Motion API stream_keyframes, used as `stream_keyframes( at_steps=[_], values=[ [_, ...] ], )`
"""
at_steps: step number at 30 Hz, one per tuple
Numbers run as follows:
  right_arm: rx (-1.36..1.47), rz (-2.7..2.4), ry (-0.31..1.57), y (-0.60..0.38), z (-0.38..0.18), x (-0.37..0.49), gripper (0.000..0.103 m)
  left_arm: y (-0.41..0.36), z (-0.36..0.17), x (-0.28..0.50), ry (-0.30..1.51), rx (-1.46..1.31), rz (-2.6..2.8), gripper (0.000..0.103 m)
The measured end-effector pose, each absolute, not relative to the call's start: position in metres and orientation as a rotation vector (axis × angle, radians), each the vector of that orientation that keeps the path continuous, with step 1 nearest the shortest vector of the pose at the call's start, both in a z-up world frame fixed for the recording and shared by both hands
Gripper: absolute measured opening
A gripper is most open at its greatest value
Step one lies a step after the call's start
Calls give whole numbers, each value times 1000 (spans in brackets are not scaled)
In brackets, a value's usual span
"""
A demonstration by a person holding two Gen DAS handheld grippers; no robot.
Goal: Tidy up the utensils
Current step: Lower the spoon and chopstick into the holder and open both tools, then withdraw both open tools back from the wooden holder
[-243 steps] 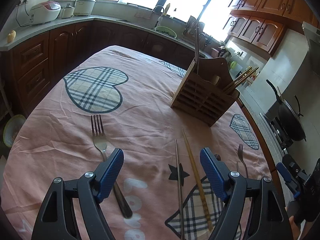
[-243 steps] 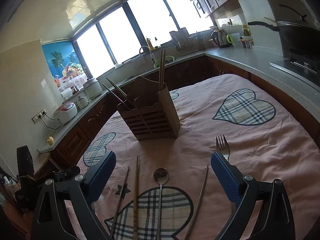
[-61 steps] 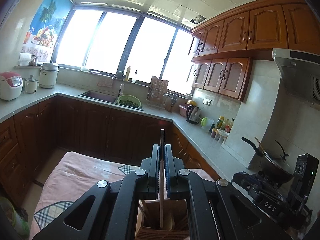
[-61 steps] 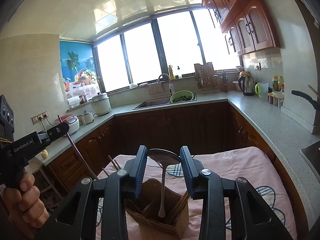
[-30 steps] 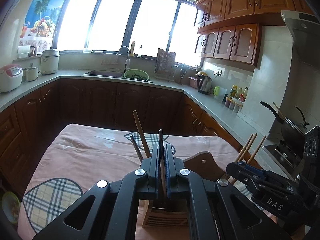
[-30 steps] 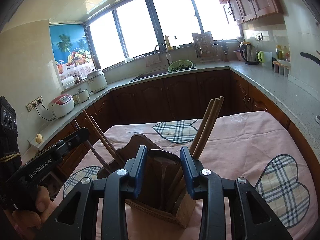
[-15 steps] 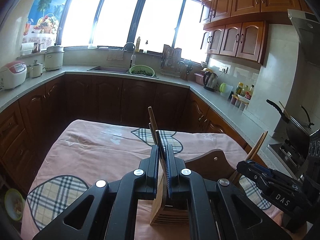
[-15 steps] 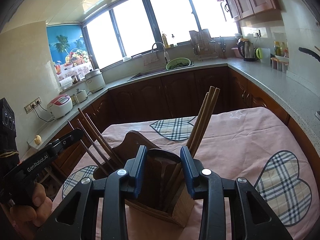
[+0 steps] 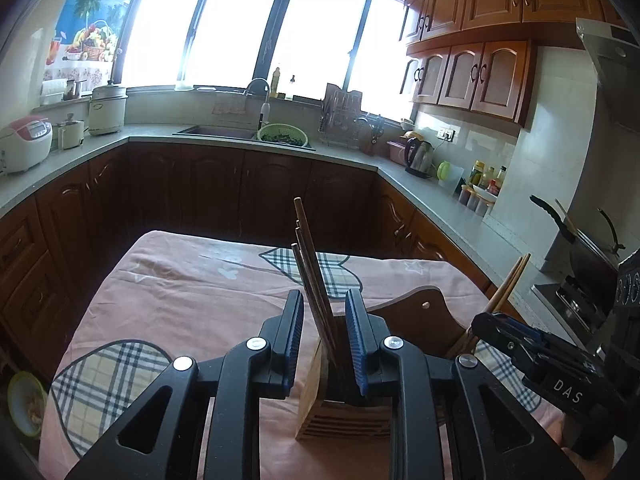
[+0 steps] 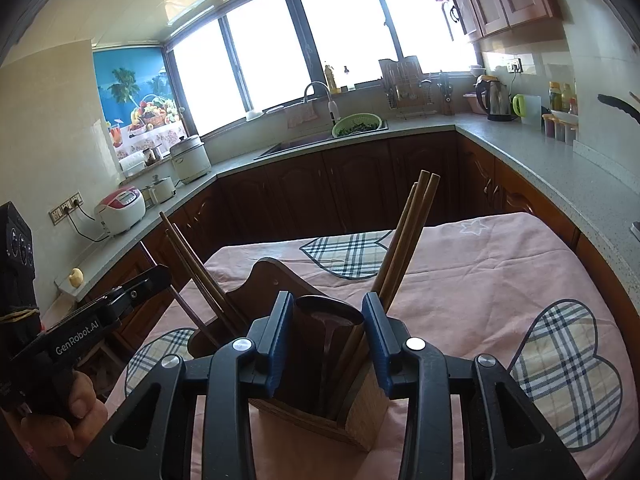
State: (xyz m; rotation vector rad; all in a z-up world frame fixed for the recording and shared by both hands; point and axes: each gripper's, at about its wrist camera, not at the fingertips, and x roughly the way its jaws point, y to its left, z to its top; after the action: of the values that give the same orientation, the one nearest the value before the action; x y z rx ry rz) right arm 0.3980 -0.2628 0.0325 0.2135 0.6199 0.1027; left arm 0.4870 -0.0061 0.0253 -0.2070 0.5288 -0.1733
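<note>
A wooden utensil holder (image 9: 344, 420) (image 10: 360, 408) stands on the pink tablecloth. In the left wrist view my left gripper (image 9: 323, 300) is open just above it, its pads apart on either side of several chopsticks (image 9: 310, 276) that lean in the holder. In the right wrist view my right gripper (image 10: 326, 304) is open a little, and a metal spoon (image 10: 328, 316) stands bowl-up in the holder between its pads. More chopsticks (image 10: 408, 232) lean to the right and others (image 10: 188, 264) to the left.
The pink cloth with plaid hearts (image 9: 200, 288) covers the table. Dark cabinets and a grey counter (image 9: 200, 140) run around behind, with a sink, a rice cooker (image 9: 24, 144) and a kettle (image 10: 494, 98). A wok (image 9: 584, 248) sits at the right.
My left gripper has opened and let go of the chopstick, which now leans in the holder. My right gripper has opened slightly around the spoon, which stays in the holder.
</note>
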Motion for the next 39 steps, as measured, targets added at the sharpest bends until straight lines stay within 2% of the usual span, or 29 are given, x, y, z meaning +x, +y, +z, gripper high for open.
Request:
stream_keyframes(
  at_steps=[1,3,7,22,27,39],
  values=[
    [217,105,617,-263,34,397,42,-6,27,484,525,-208,-179,22],
    [217,98,605,-264,37,393,52,-4,28,479,517,-212,-181,27],
    [231,93,579,-269,45,386,54,4,31,462,493,-234,-180,46],
    [276,69,502,-280,57,343,78,22,23,401,502,-268,-132,79],
    [344,58,499,-288,47,315,92,29,18,375,546,-299,-117,86],
    [398,69,515,-277,18,224,92,35,14,286,620,-321,-109,89]
  ],
)
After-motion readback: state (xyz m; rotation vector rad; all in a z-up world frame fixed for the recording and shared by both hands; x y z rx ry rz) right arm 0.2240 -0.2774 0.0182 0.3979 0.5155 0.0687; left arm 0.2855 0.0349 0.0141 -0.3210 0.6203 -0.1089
